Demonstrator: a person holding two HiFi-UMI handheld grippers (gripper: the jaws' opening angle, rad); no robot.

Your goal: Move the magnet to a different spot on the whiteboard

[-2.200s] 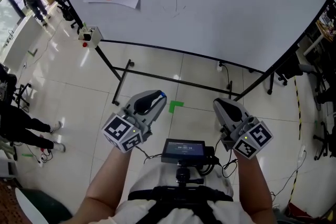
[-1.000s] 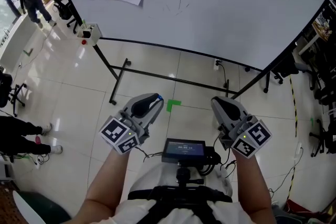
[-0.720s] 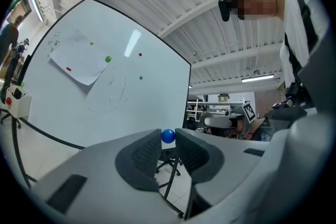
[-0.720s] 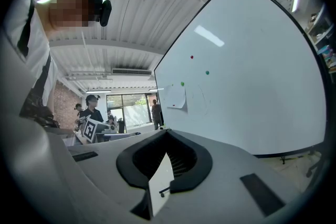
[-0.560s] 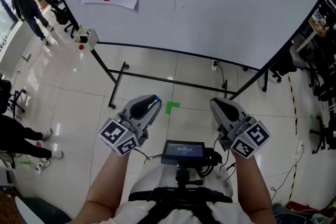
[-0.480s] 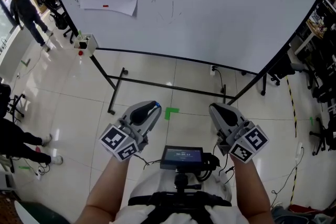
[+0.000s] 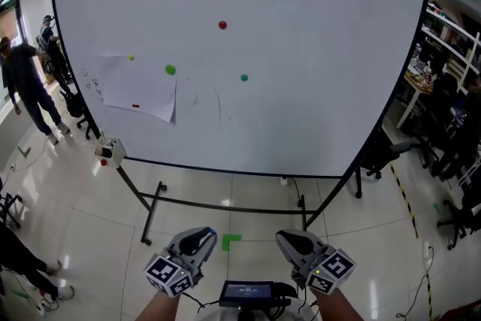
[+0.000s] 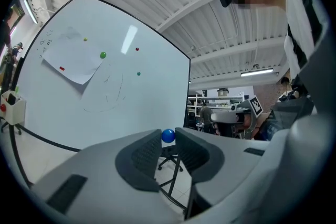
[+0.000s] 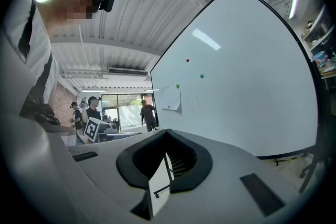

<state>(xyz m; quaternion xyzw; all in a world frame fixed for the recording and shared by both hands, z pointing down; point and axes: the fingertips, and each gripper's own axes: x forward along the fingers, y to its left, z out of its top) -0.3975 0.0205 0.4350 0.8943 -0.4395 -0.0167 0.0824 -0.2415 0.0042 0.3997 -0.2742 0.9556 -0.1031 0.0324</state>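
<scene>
In its own view your left gripper (image 8: 168, 139) has its fingers pinched on the blue magnet (image 8: 168, 136), round with no long axis. The head view shows only a blue speck. Your right gripper (image 9: 167, 155) has its fingers closed together, holding nothing.

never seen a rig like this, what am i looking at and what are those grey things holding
No robot here: a person holds a handheld claw in each hand. The head view looks down from the person's head at the left claw, the right claw and a whiteboard on a stand. The other two views ride on the claws. On the board: a red magnet, a green magnet, a teal magnet and a sheet of paper. The left claw grips a blue magnet at its tips; the right claw is closed on what looks like a small white card.
</scene>
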